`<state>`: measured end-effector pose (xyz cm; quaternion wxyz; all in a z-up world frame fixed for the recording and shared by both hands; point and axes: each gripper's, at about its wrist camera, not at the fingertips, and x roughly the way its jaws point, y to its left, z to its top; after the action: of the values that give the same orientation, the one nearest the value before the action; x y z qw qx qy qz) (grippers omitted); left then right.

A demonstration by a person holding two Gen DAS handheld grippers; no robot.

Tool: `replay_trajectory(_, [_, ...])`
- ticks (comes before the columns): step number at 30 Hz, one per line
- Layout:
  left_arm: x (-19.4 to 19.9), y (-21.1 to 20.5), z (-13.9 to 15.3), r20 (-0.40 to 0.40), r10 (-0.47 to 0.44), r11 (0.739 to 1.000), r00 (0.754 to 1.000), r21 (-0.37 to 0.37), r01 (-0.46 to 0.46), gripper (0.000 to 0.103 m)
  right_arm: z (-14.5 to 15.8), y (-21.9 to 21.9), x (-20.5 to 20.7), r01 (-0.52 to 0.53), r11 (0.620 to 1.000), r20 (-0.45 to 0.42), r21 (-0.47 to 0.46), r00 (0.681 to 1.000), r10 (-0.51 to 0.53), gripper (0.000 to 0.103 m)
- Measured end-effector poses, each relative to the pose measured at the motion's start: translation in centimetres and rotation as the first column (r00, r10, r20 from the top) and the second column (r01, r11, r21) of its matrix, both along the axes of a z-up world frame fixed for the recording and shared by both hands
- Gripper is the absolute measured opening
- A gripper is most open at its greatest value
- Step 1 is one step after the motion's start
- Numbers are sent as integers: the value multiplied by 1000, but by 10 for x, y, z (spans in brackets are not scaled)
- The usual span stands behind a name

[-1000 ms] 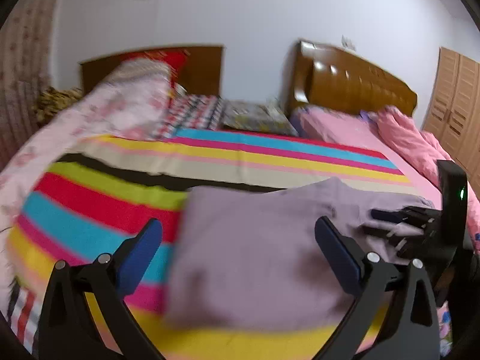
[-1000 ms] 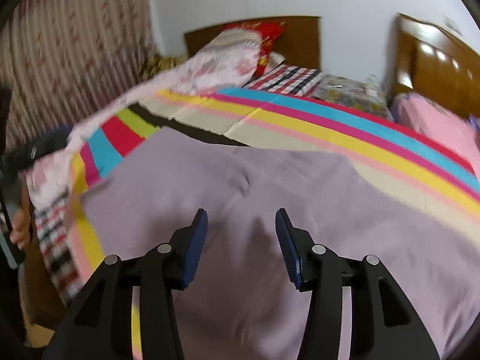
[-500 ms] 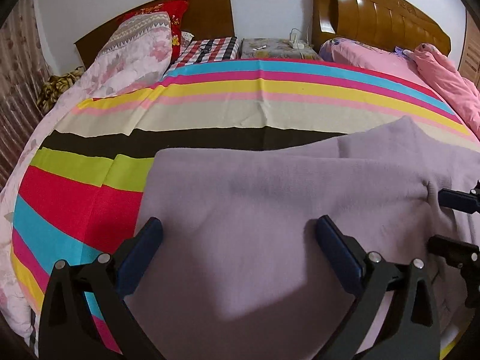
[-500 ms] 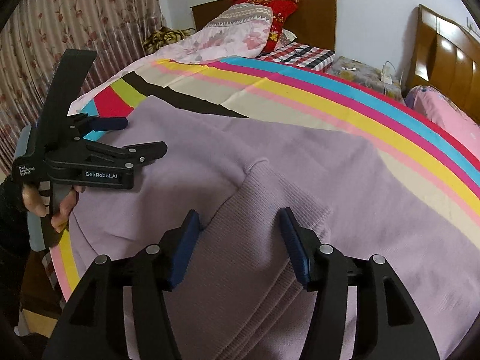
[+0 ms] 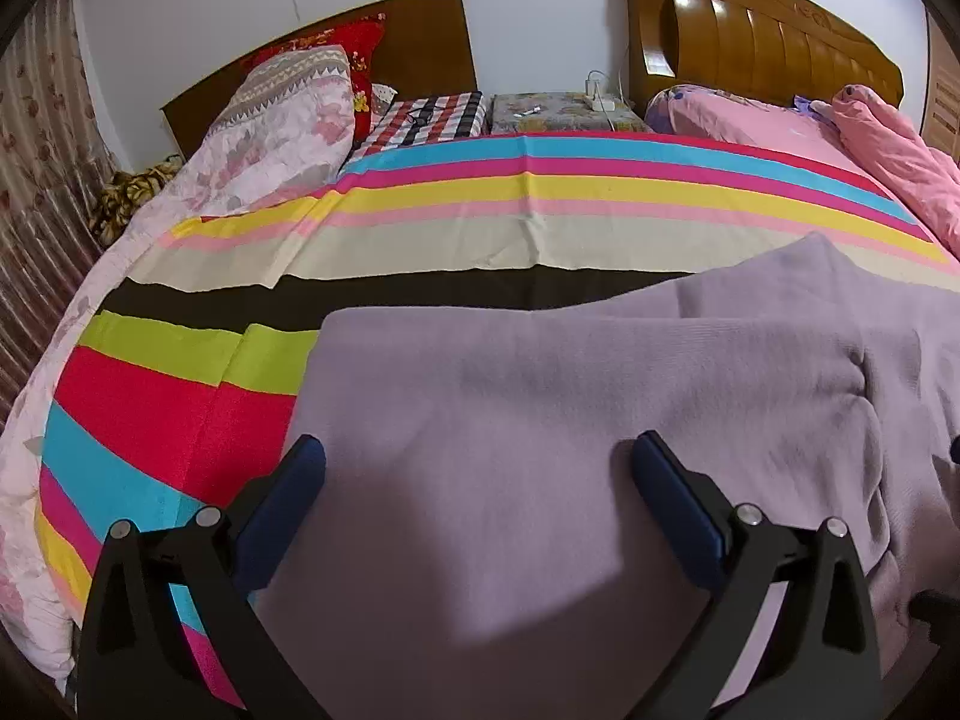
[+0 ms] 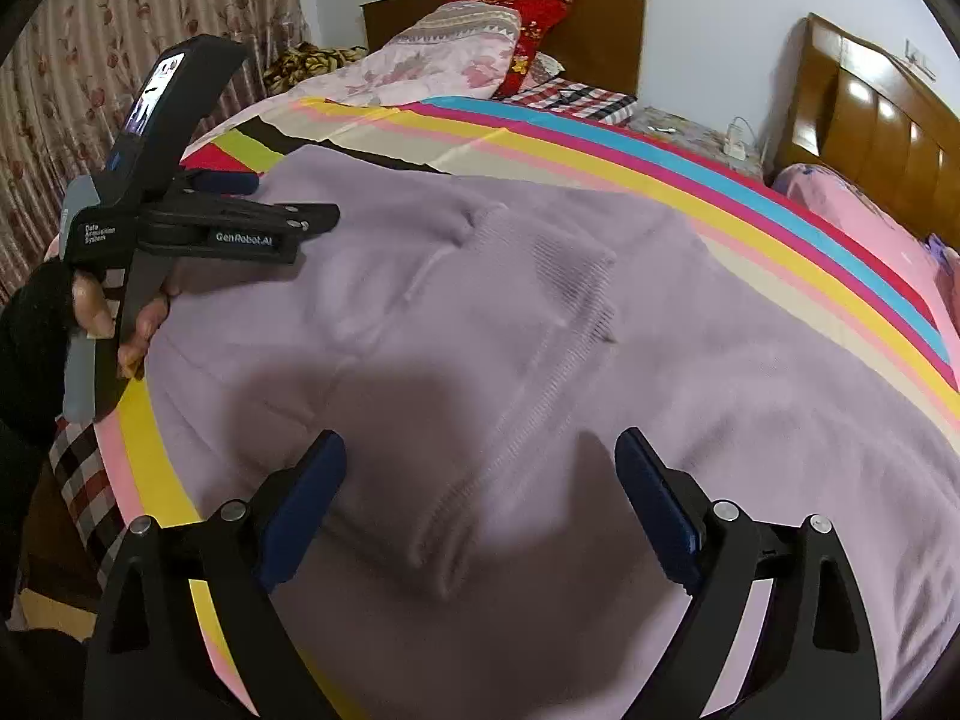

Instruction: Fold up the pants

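Note:
Lilac knit pants (image 5: 570, 420) lie spread on a striped bedspread (image 5: 480, 192); in the right wrist view the pants (image 6: 540, 312) show a ribbed waistband folded over near the middle. My left gripper (image 5: 480, 468) is open and empty, hovering over the pants' left part. It also shows in the right wrist view (image 6: 240, 204), held by a hand at the pants' left edge. My right gripper (image 6: 480, 462) is open and empty, low over the ribbed band.
Floral quilt and pillows (image 5: 282, 120) lie at the bed's head. A second bed with pink bedding (image 5: 840, 138) stands to the right, a small nightstand (image 5: 558, 111) between them. A curtain (image 6: 90, 60) hangs on the left.
Both grippers dropped closer to the pants and now point down at the bed. The right gripper's jaws opened wider. The ribbed waistband part now lies folded on the pants.

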<state>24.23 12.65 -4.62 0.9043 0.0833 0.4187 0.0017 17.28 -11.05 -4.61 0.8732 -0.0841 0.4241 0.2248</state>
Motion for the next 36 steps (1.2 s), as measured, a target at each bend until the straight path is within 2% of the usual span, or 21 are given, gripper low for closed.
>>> replay_trajectory(4, [-20, -11, 13, 91, 33, 996, 995, 80, -41, 101, 6, -24, -19, 45, 999, 15, 20, 999, -45, 88])
replay_trajectory(9, [-68, -41, 37, 177, -16, 999, 984, -34, 23, 101, 23, -76, -40, 144, 987, 85, 68, 985, -150, 88])
replay_trajectory(11, [-80, -57, 34, 155, -58, 996, 986, -57, 68, 101, 22, -91, -40, 182, 981, 83, 65, 979, -187, 88])
replay_trajectory(13, [-91, -74, 25, 123, -108, 993, 987, -42, 114, 101, 16, -105, -40, 222, 973, 72, 58, 972, -226, 88])
replay_trajectory(15, [-99, -94, 10, 73, -153, 988, 986, 17, 152, 101, 2, -113, -38, 254, 967, 38, 27, 966, -255, 88])
replay_trajectory(16, [-101, -99, 4, 70, -150, 988, 986, 48, 147, 102, -6, -115, -36, 265, 964, 20, 3, 964, -265, 88])
replay_trajectory(17, [-106, -100, 2, 101, -141, 989, 985, 65, 135, 102, -13, -116, -34, 271, 963, 2, -13, 963, -271, 89])
replay_trajectory(19, [-105, -94, -1, 83, -124, 992, 989, 19, 123, 102, -18, -121, -36, 277, 960, 12, 44, 961, -277, 89])
replay_trajectory(22, [-100, -82, -5, 48, -108, 992, 993, -54, 111, 102, -19, -120, -35, 270, 962, 15, 38, 962, -271, 89])
replay_trajectory(25, [-101, -81, -6, 53, -109, 993, 993, -35, 111, 102, -20, -124, -40, 266, 963, 18, 41, 964, -267, 89])
replay_trajectory(27, [-100, -81, -7, 58, -109, 993, 992, -30, 111, 102, -17, -128, -39, 262, 964, -16, 39, 965, -261, 89])
replay_trajectory(29, [-101, -81, -7, 62, -110, 993, 992, -29, 112, 102, -5, -125, -30, 271, 962, -40, 12, 962, -271, 89])
replay_trajectory(30, [-101, -82, -7, 65, -111, 993, 992, -27, 113, 102, 4, -124, -26, 274, 962, -11, 10, 962, -274, 89])
replay_trajectory(32, [-103, -84, -8, 73, -112, 993, 991, -19, 114, 102, 24, -119, -12, 247, 968, 32, 42, 968, -248, 89])
replay_trajectory(33, [-104, -84, -8, 78, -112, 993, 991, -12, 113, 102, 34, -112, 4, 203, 975, 40, 91, 977, -208, 89])
replay_trajectory(35, [-105, -86, -8, 84, -113, 994, 990, 0, 114, 102, 34, -104, 37, 148, 979, 18, 138, 988, -152, 90])
replay_trajectory(36, [-105, -85, -7, 79, -114, 993, 990, -2, 115, 102, 24, -102, 63, 171, 979, -30, 111, 985, -169, 90])
